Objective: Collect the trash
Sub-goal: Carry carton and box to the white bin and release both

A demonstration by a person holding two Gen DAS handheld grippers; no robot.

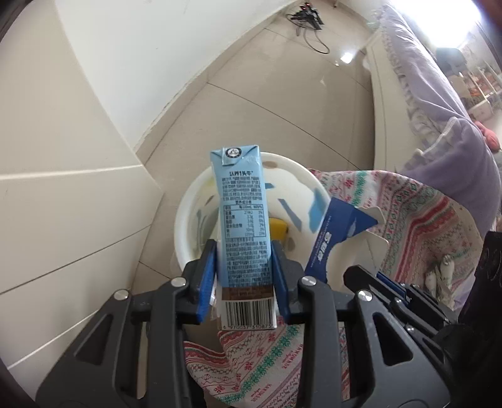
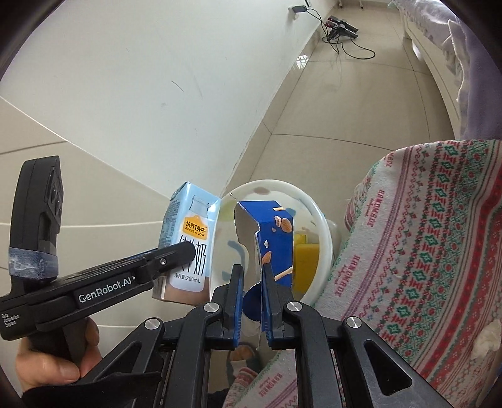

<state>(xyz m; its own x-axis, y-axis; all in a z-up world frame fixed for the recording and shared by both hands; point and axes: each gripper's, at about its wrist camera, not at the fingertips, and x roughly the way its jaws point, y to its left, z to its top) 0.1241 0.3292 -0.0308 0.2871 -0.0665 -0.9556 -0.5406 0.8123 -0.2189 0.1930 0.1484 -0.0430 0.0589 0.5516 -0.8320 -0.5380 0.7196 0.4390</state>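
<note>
My left gripper is shut on a light blue milk carton, held upright above a white bin on the floor. The carton and the left gripper also show in the right wrist view. My right gripper is shut on a torn dark blue box, held over the same bin. That box shows at the right in the left wrist view. A yellow item lies inside the bin.
A patterned cloth covers a surface to the right of the bin. A white wall stands behind, left of the tiled floor. Cables and a power strip lie far back. A lilac bedcover hangs at right.
</note>
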